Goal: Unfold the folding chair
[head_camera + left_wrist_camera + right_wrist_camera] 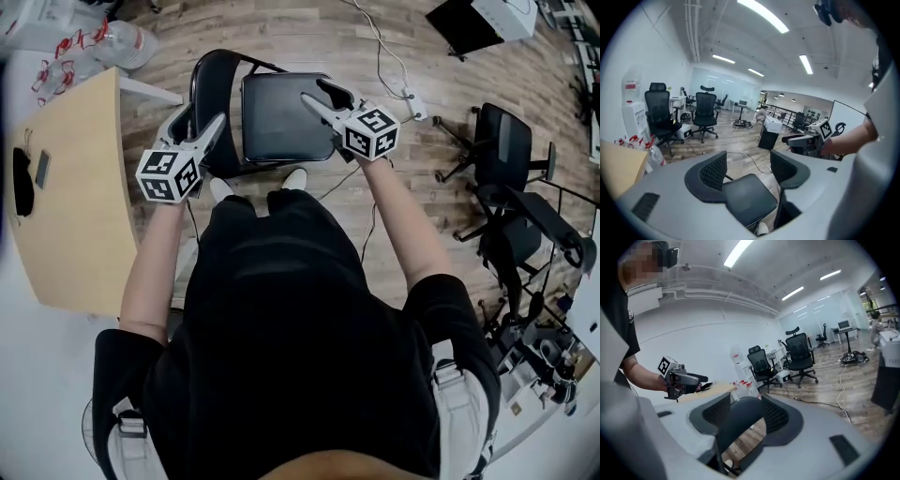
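Left tongs (204,113), right tongs (314,91) open; chair (281,117) faces right.

- Folding chair (281,117): its legs are mostly hidden under the seat.
- Left gripper (203,116) covers part of the chair back, at 10 o'clock.
- Small dark things (28,178) on the table (80,234), at 9 o'clock: too small to tell.

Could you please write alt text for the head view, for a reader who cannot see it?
Seen from above, a person in black holds the left gripper and right gripper, both open and empty, over a black folding chair standing unfolded on a wooden floor. A tan table is at left, office chairs at right.
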